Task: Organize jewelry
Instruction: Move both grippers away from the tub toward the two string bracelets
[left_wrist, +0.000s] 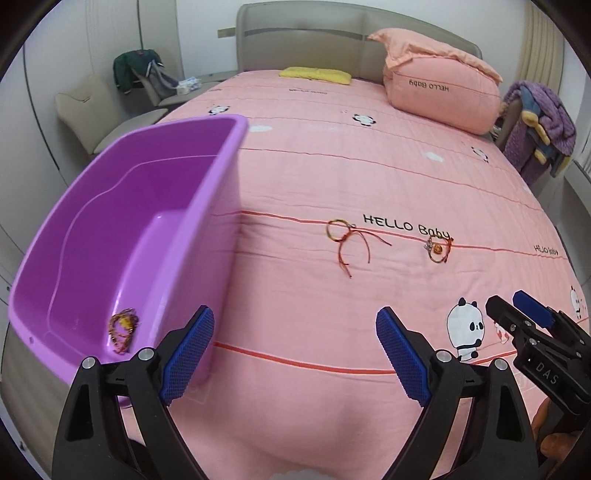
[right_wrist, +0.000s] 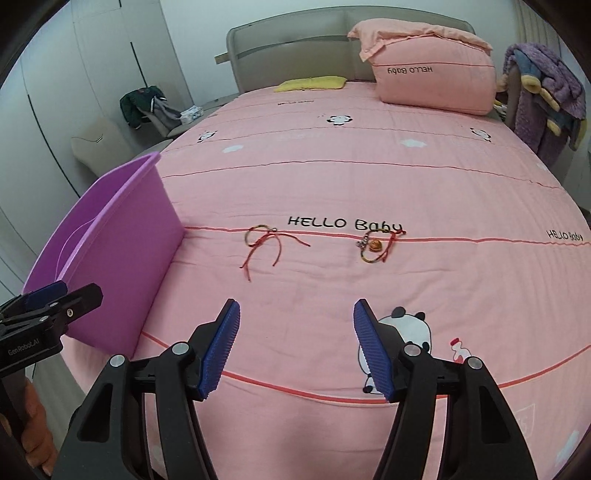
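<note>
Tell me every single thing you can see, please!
bin: one, purple, on the bed's left side
bracelet in bin: one, gold-brown, near corner
bracelet with long red strings: one, on the bedspread
bracelet with orange bead: one, right of it
bedspread: one, pink, pandas printed
pillow: one, pink, by the headboard
yellow cushion: one, by the headboard
chairs: beige, left, clothes on one
left gripper: jaws open, empty
right gripper: jaws open, empty

Pink pillow, yellow cushion, chair
</note>
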